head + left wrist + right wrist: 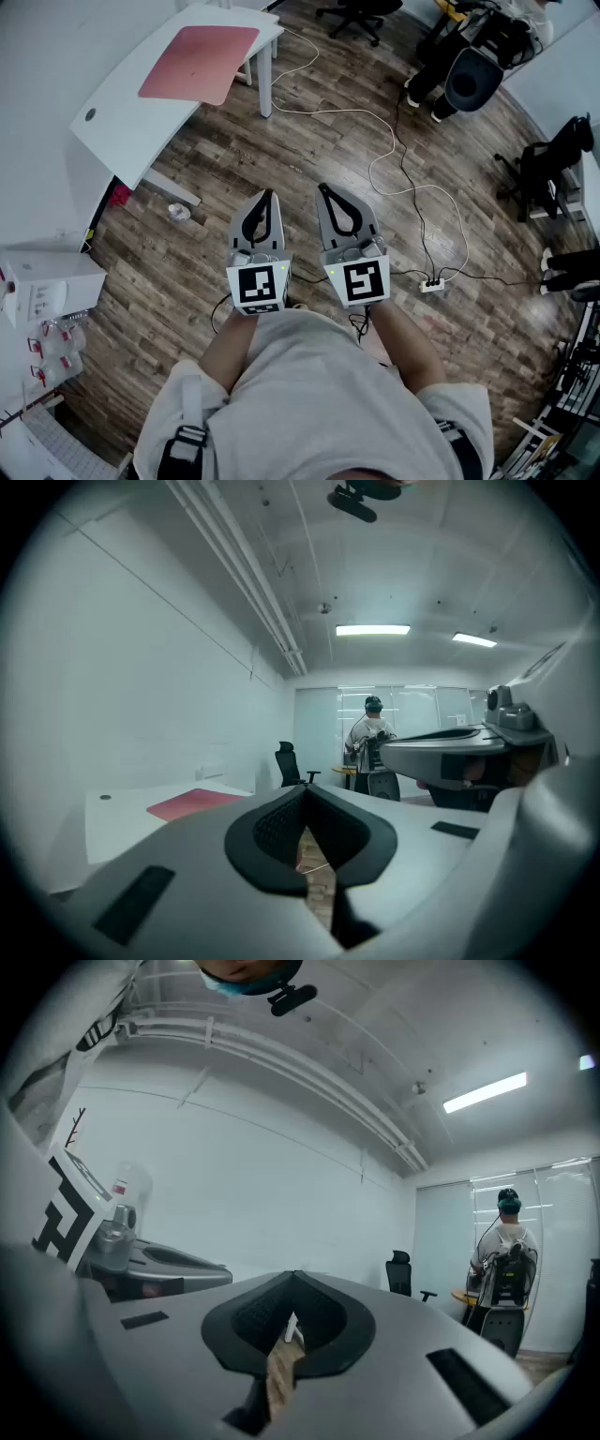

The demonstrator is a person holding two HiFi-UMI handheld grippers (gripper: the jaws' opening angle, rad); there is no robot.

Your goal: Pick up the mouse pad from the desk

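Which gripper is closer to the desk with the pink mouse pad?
The left gripper, on the desk's side; the right gripper sits farther from it. Both are shut, empty, well short of the mouse pad.
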